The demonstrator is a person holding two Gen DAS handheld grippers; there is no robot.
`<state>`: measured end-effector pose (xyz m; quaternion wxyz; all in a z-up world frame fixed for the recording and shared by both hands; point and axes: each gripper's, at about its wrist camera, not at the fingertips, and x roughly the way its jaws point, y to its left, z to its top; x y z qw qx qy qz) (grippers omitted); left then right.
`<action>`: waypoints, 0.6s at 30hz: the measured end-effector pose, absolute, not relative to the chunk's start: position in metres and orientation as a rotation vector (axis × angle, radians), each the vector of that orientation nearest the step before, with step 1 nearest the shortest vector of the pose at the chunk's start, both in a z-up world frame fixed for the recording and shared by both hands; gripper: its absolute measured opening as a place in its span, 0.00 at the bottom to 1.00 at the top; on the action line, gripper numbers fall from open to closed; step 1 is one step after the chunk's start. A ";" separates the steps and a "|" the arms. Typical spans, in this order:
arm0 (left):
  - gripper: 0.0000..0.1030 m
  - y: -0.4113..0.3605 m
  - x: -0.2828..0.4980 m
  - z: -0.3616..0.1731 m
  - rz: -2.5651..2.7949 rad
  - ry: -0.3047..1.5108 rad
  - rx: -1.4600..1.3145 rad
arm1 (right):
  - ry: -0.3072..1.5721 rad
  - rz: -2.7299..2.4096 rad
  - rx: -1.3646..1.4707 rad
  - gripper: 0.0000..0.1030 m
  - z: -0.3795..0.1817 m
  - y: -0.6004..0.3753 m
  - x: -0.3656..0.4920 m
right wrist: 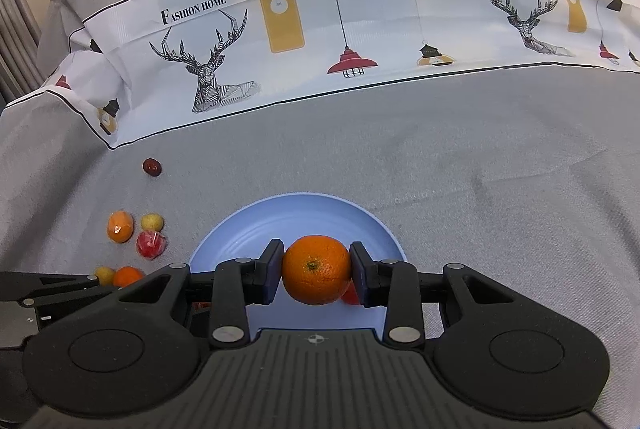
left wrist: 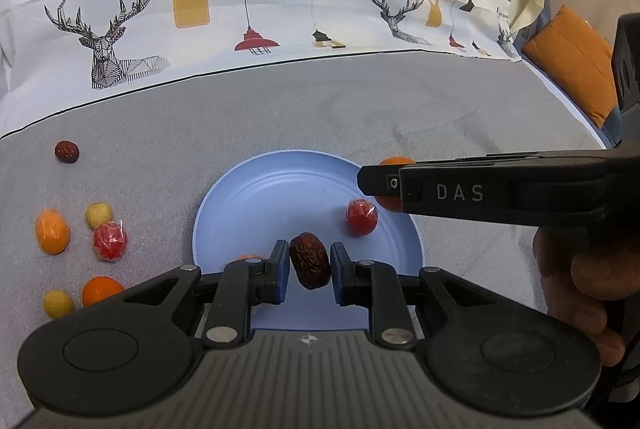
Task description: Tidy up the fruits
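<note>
My left gripper (left wrist: 310,258) is shut on a wrinkled dark red date (left wrist: 310,271), held just above the near part of the blue plate (left wrist: 256,197). A red wrapped fruit (left wrist: 361,216) lies on the plate's right side. An orange sliver (left wrist: 249,256) shows behind the left finger. My right gripper (right wrist: 316,263) is shut on a round orange (right wrist: 316,269) over the same blue plate (right wrist: 304,213). In the left wrist view the right gripper (left wrist: 380,185) reaches in from the right, level with the plate's far right rim.
Loose fruit lies on the grey cloth left of the plate: two oranges (left wrist: 52,231) (left wrist: 102,289), two yellow balls (left wrist: 99,214) (left wrist: 58,303), a red wrapped fruit (left wrist: 111,240), and farther back another date (left wrist: 66,151). A printed white cloth band (left wrist: 280,9) runs behind. A hand (left wrist: 588,281) grips the right tool.
</note>
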<state>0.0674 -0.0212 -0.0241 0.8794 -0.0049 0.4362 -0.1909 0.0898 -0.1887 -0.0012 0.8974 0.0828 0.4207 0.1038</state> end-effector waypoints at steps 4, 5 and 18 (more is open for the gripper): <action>0.23 -0.022 0.068 -0.024 -0.400 0.908 -0.008 | 0.873 0.216 0.170 0.36 -0.002 -0.189 0.090; 0.23 -0.022 0.068 -0.024 -0.400 0.908 -0.009 | 0.873 0.215 0.170 0.36 -0.002 -0.188 0.090; 0.23 -0.020 0.067 -0.023 -0.394 0.902 -0.009 | 0.875 0.215 0.170 0.36 -0.001 -0.188 0.091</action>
